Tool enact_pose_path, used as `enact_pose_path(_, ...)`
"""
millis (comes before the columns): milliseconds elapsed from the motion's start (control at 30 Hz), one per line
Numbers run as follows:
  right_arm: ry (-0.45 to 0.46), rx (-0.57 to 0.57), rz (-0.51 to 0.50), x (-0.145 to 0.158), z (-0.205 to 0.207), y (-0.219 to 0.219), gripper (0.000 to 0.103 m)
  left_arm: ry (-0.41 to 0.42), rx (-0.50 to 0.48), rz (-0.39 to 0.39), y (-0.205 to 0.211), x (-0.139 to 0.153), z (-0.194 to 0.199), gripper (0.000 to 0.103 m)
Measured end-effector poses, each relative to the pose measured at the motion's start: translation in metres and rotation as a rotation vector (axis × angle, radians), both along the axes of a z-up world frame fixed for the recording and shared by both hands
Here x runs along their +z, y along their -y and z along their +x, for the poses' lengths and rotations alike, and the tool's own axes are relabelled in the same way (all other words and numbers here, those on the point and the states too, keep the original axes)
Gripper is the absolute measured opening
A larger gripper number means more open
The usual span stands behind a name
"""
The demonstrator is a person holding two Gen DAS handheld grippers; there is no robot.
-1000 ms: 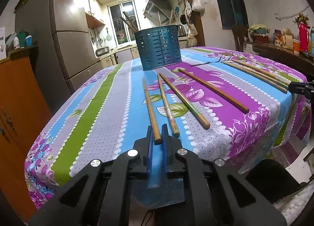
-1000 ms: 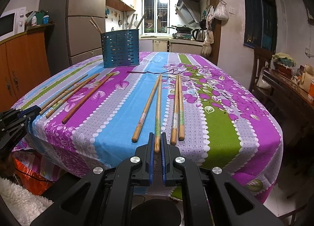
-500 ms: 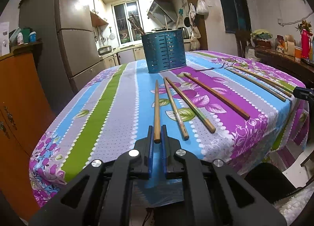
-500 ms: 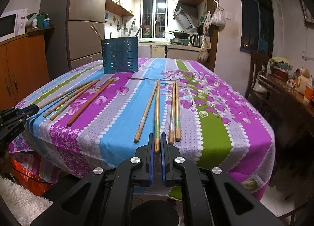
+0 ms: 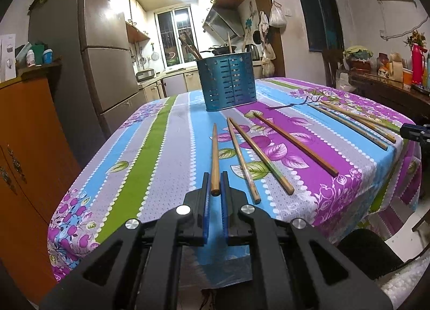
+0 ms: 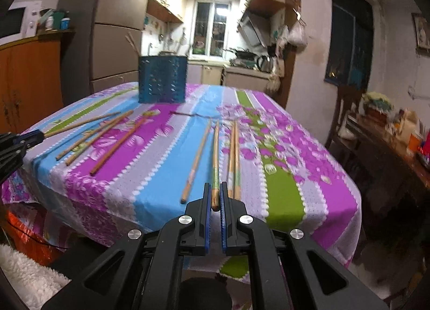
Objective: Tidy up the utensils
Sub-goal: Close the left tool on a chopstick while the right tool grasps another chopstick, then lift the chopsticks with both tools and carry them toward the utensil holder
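Observation:
A blue slotted utensil holder (image 5: pixel 227 81) stands at the far side of the striped floral tablecloth (image 5: pixel 166 148), with a few sticks in it. My left gripper (image 5: pixel 214 178) is shut on the near end of a wooden chopstick (image 5: pixel 215 148), which points straight ahead toward the holder. Three more chopsticks (image 5: pixel 259 158) lie just to its right. My right gripper (image 6: pixel 214 189) is shut on the near end of a green-banded chopstick (image 6: pixel 215 154). A single chopstick (image 6: pixel 196 162) lies left of that one and a pair (image 6: pixel 233 156) right of it. The holder (image 6: pixel 162 80) stands far left in this blurred view.
A fridge (image 5: pixel 104 49) and an orange cabinet (image 5: pixel 24 143) stand left of the table. A dark sideboard (image 5: pixel 387 89) with bottles and flowers runs along the right. The left gripper (image 6: pixel 27 138) shows at the left edge of the right wrist view, the right gripper (image 5: pixel 415 131) at the right edge of the left.
The left gripper has risen a little, and its chopstick has swung from a slant to point straight at the holder. The right wrist view has turned blurry; its grip is the same.

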State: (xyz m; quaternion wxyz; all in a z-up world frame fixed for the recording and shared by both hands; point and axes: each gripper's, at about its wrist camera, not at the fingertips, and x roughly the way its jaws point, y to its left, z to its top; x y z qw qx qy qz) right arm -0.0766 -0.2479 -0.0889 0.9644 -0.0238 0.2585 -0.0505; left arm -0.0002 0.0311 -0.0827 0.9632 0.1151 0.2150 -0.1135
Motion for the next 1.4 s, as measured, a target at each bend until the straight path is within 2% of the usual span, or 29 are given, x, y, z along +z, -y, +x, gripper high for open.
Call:
enact_pose_path(233,-0.03,0.015,0.029,-0.018,0.007,-0.001,0.007,-0.006,-0.011,0.005,0.001,-0.001,0.0,0.006)
enact_pose_path(867,-0.041,0.022,0.05,-0.029,0.002,0.006,0.007,-0.01,-0.016,0.021,0.004,-0.005,0.002,0.006)
enact_pose_path(1033,-0.016,0.025,0.035,-0.02,-0.003,0.004,0.007,-0.005,-0.017,0.015,0.003,-0.004,0.002,0.006)
enact_pose_path(1400,0.081,0.044,-0.029,0.022,-0.009,0.0,0.007,0.019,-0.012,-0.017,-0.007,0.011,0.001,0.006)
